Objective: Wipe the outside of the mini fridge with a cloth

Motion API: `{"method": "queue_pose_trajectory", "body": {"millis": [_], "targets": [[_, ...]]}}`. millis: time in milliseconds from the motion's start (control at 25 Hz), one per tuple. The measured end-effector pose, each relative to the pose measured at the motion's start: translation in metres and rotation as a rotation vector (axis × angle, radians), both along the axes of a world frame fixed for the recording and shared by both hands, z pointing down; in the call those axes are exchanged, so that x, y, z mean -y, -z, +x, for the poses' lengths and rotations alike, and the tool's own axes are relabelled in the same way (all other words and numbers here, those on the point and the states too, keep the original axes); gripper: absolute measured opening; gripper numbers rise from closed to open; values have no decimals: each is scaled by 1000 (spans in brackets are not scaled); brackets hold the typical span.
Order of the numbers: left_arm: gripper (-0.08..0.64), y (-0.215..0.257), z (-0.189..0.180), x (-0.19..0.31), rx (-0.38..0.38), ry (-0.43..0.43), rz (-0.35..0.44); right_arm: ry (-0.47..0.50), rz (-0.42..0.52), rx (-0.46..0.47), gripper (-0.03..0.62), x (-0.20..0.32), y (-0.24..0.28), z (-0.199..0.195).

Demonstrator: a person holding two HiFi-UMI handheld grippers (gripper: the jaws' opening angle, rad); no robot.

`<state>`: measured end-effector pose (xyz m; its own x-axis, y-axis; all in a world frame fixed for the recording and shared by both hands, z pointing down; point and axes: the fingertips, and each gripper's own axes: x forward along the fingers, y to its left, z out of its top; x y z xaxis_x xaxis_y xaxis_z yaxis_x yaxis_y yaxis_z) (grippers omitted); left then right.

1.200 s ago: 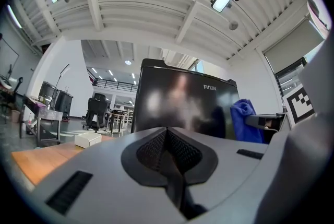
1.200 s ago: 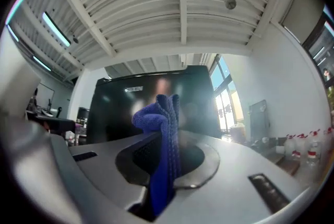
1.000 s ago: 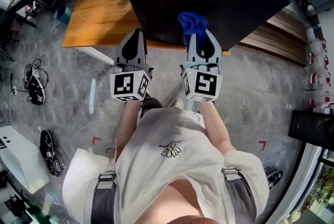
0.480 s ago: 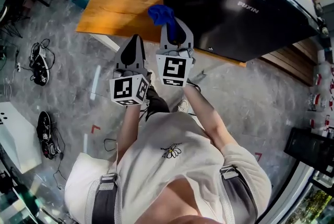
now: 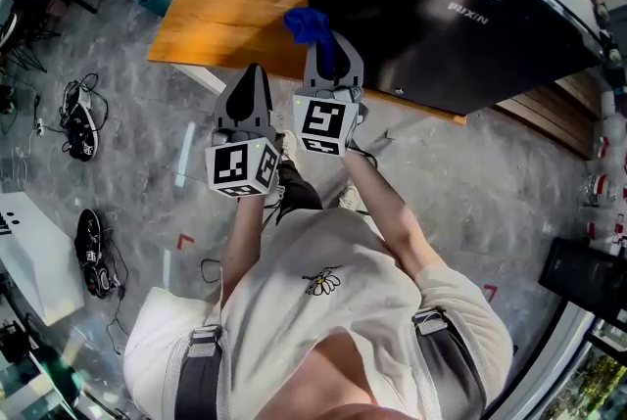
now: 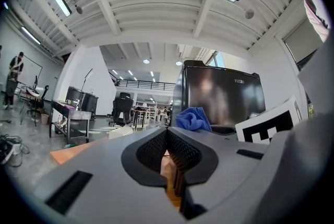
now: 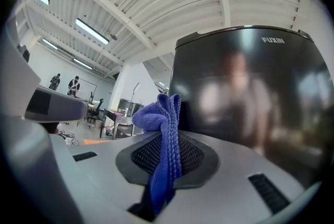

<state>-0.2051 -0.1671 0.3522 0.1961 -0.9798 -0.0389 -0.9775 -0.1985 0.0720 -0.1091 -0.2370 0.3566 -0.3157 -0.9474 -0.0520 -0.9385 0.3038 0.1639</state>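
I'm at the wiping step, w/ the blue cloth [image 5: 305, 23] pinched in my right gripper [image 5: 326, 44]. Its jaws are clamped on the folded fabric, which sticks up past the tips in the right gripper view [image 7: 163, 131]. The cloth sits by the left front edge of the black mini fridge [image 5: 446, 22], over the wooden platform [image 5: 220, 17] the fridge stands on. I can't tell if it's touching the door.

Next, I reckon: press the cloth flat on the glossy door [image 7: 250, 97] and sweep across, keeping the hard jaw tips off it.

Both forearms reach fwd, grippers side by side, right a bit ahead. The left gripper [image 5: 253, 73] has its jaws together on nothing and idles beside the right one.
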Motion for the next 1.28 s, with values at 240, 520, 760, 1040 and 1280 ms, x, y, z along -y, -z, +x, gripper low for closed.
{"method": "queue_pose_trajectory", "body": {"millis": [240, 520, 760, 1040, 1280], "targets": [[5, -1, 23, 0, -6, -42, 5, -55, 25, -10, 61, -14, 5, 38], [5, -3, 61, 5, 3, -112, 6, -161, 54, -29, 61, -32, 4, 112], [5, -3, 80, 10, 1, -145, 3, -291, 95, 57, 61, -46, 15, 176], [5, 2, 111, 15, 13, -215, 17, -445, 110, 11, 61, -59, 17, 245], [5, 0, 133, 17, 15, -262, 16, -544, 95, -5, 61, -66, 16, 288]]}}
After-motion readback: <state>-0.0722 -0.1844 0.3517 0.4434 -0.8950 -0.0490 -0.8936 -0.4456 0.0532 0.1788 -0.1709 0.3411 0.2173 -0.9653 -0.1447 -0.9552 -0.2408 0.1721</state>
